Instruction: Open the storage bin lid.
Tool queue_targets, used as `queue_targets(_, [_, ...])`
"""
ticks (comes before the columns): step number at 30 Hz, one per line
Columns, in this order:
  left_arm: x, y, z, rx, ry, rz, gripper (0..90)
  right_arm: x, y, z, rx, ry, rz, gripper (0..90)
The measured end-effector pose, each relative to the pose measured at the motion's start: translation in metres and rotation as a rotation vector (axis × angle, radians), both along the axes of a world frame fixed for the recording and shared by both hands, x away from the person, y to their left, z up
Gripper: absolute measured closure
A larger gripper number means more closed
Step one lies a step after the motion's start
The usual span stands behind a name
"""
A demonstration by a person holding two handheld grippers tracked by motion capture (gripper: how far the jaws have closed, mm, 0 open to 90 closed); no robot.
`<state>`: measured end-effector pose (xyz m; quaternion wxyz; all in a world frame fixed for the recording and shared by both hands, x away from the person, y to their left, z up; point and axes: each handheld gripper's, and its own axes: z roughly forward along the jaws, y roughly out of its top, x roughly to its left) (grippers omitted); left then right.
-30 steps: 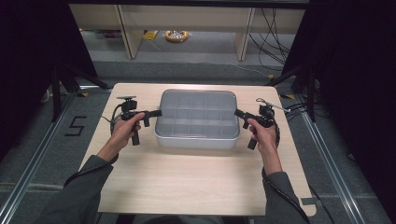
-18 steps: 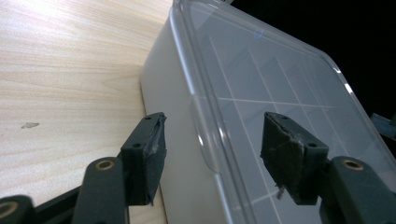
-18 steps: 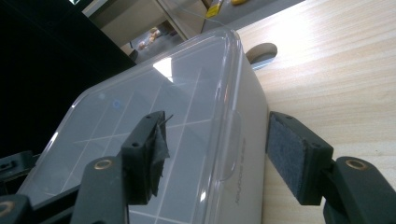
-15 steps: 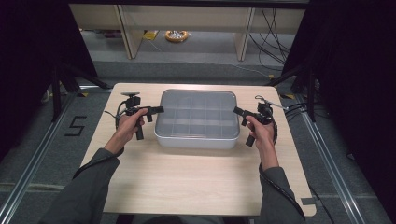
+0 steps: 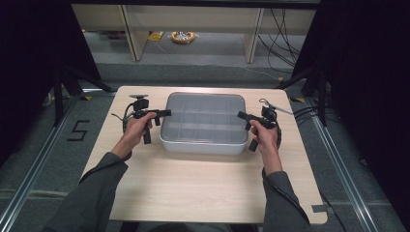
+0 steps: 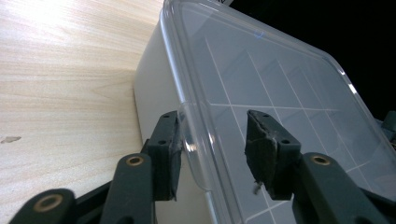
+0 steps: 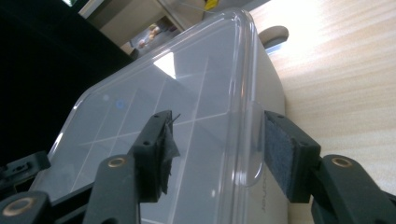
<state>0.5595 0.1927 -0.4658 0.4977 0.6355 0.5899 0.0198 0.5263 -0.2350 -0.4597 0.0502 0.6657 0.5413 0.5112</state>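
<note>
Left hand-held gripper point(image 6: 212, 161) straddles the lid tab point(image 6: 194, 144) on its end of the box point(image 5: 203, 142); jaws have just been closing, one pad against the tab's outer face, the other above the lid point(image 6: 280, 84) with a gap left. Not yet a pinch. Right hand-held gripper point(image 7: 217, 156) mirrors this at the opposite end: jaws also just closing, half-narrowed, tab point(image 7: 250, 144) between them, neither pad clearly pressing.

Box sits mid-desk point(image 5: 193, 188), toward the far side, lid on. Clear lid, white grid of dividers visible beneath; compartments look empty, though the plastic is hazy.

From the high view, the left gripper point(image 5: 162, 113) and the right point(image 5: 240, 115) each point inward at the short ends of the box, level with the rim.

Judgement: both tabs are being taken at once so the lid lifts evenly rather than tipping or dragging the box. Symmetric approach from the ends keeps the box from sliding sideways.
</note>
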Motion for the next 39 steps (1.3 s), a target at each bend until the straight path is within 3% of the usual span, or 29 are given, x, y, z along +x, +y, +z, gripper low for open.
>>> queue_targets(2, [-0.001,0.0,0.001,0.001,0.0,0.001,56.6,-0.001,0.003,0.002,-0.03,0.002,-0.011,47.6])
queue_targets(4, [-0.003,-0.001,0.002,0.008,-0.006,0.009,56.9,-0.003,0.005,0.005,-0.027,0.018,-0.029,48.0])
queue_targets(9, [-0.006,-0.001,0.006,0.012,-0.01,0.013,57.6,-0.005,0.006,0.007,-0.085,-0.033,-0.049,54.5])
queue_targets(11, [-0.007,-0.002,0.008,0.015,-0.016,0.021,58.4,-0.007,0.009,0.009,-0.058,-0.003,-0.08,57.4])
queue_targets(12, [-0.007,-0.002,0.008,0.011,-0.029,0.014,58.8,-0.006,0.007,0.007,-0.08,-0.031,-0.07,58.5])
queue_targets(13, [-0.009,-0.002,0.009,0.007,-0.016,0.026,59.1,-0.006,0.005,0.006,-0.088,-0.047,-0.078,60.7])
queue_targets(16, [-0.012,-0.002,0.012,0.01,-0.041,0.042,58.9,-0.011,0.003,0.011,-0.067,-0.067,-0.081,65.0])
queue_targets(18, [-0.014,-0.001,0.015,-0.02,-0.04,0.056,60.4,-0.012,0.003,0.014,-0.072,-0.093,-0.073,65.6])
queue_targets(25, [-0.023,-0.002,0.025,0.005,-0.072,0.045,61.7,-0.016,0.002,0.025,-0.074,-0.126,-0.063,65.1])
queue_targets(26, [-0.024,-0.002,0.026,0.002,-0.076,0.045,61.7,-0.018,0.004,0.028,-0.045,-0.109,-0.078,65.1])
queue_targets(30, [-0.028,-0.002,0.031,0.002,-0.089,0.048,62.3,-0.019,0.004,0.031,-0.014,-0.103,-0.087,65.0])
queue_targets(31, [-0.029,-0.002,0.032,0.001,-0.091,0.049,62.4,-0.021,0.005,0.034,0.011,-0.075,-0.098,65.0])
queue_targets(32, [-0.029,-0.002,0.033,0.003,-0.095,0.047,62.4,-0.019,0.003,0.033,-0.025,-0.113,-0.088,64.8])
queue_targets(39, [-0.037,-0.001,0.046,-0.028,-0.112,0.049,63.1,-0.024,0.002,0.043,-0.031,-0.132,-0.084,64.9])
